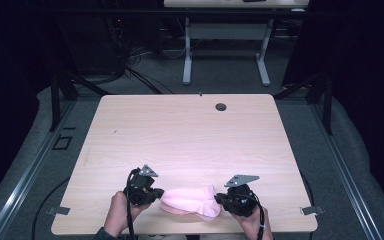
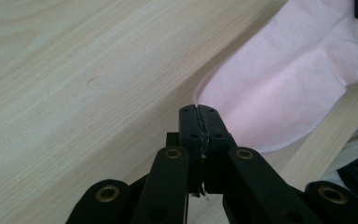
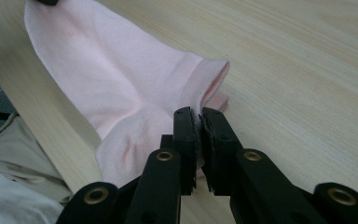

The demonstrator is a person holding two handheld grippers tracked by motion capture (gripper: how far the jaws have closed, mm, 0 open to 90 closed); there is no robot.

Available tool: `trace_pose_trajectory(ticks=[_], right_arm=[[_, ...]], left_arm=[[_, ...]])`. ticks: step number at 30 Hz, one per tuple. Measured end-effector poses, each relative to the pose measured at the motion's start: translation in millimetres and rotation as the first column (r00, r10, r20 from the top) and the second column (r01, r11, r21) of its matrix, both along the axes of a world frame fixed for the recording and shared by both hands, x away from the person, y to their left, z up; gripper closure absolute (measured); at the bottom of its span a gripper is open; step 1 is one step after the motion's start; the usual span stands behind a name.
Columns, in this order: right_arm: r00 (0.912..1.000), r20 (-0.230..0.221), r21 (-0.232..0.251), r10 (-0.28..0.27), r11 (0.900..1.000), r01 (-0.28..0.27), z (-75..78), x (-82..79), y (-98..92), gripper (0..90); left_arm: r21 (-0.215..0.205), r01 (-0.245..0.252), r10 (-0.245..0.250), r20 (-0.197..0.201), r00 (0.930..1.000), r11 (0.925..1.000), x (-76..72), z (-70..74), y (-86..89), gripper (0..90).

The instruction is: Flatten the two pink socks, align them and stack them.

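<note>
A pink sock point(image 1: 190, 200) lies flat near the table's front edge, stretched between my two grippers. My left gripper point(image 1: 160, 194) holds its left end. In the left gripper view the jaws point(image 2: 199, 109) are pressed together right at the rounded edge of the sock point(image 2: 284, 79). My right gripper point(image 1: 218, 200) sits at the right end. In the right gripper view its jaws point(image 3: 199, 112) pinch the sock point(image 3: 107, 79) just beside the open cuff, with fabric between the pads. A hand holds each gripper from below.
The light wooden table point(image 1: 180, 130) stretches away beyond the sock, with a round cable hole point(image 1: 221, 106) near its far edge. The front edge runs just under the sock. Another desk's white legs point(image 1: 187, 55) stand on the floor behind. The person's light clothing point(image 3: 9, 163) is below the table edge.
</note>
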State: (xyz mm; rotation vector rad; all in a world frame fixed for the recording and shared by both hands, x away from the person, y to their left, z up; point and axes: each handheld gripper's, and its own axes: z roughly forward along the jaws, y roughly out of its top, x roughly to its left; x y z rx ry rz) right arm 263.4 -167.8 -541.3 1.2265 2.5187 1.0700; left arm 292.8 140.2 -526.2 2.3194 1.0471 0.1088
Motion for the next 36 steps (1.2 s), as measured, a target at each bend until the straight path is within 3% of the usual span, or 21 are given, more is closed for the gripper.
trace_pose_trajectory(ticks=[3,6,8,12,14,17,20,24,26,31,36], right_arm=[[0.9999,-0.011,-0.020,0.004,1.000,-0.005,-8.5,2.0,0.9,82.9],[0.9999,-0.010,-0.031,0.007,0.999,-0.007,-17.0,4.1,2.0,78.0],[0.9999,-0.014,-0.035,0.007,0.999,-0.008,-18.3,4.6,0.4,72.3],[0.9997,0.023,-0.039,-0.003,0.999,0.004,-15.5,3.1,-1.4,70.2],[0.9995,0.032,-0.064,0.004,0.998,-0.002,-17.0,2.9,0.7,72.7],[0.9994,0.034,-0.114,0.008,0.994,-0.004,-20.9,3.2,3.0,72.7],[0.9994,0.034,-0.113,-0.001,0.994,0.005,-22.6,3.6,2.1,71.1],[0.9995,0.032,-0.110,-0.009,0.994,0.013,-23.2,4.1,1.0,67.9],[0.9994,0.034,-0.108,-0.011,0.994,0.014,-22.9,4.8,0.1,59.6],[0.9979,0.046,-0.070,-0.046,0.996,0.049,-19.4,5.7,-7.8,36.4],[0.9941,0.061,-0.041,-0.090,0.995,0.093,-13.9,7.7,-21.0,19.4]], left_arm=[[0.031,0.003,-0.003,-0.006,1.0000,0.9995,-1.5,-6.5,-2.9,85.3],[0.052,-0.008,0.008,-0.005,1.0000,0.9986,-2.5,-8.9,-4.1,69.3],[0.061,-0.022,0.020,0.021,0.9996,0.9979,-4.8,-6.6,-4.3,55.1],[0.082,-0.026,0.022,0.053,0.9984,0.9963,-11.4,-5.4,-8.7,50.7],[0.120,-0.036,0.027,0.071,0.9971,0.9921,-15.0,-9.6,-12.2,50.7],[0.154,-0.057,0.044,0.083,0.9955,0.9865,-16.4,-17.4,-12.8,46.3],[0.167,-0.074,0.059,0.094,0.9939,0.9832,-17.2,-22.1,-11.6,41.3],[0.167,-0.083,0.064,0.120,0.9908,0.9825,-17.9,-25.6,-10.1,34.4],[0.153,-0.096,0.076,0.135,0.9880,0.9835,-18.0,-24.9,-8.1,28.1],[0.096,-0.153,0.132,0.195,0.9719,0.9836,-20.1,-16.4,3.2,14.3],[0.054,-0.207,0.191,0.221,0.9564,0.9768,-20.5,-10.4,19.1,2.3]])
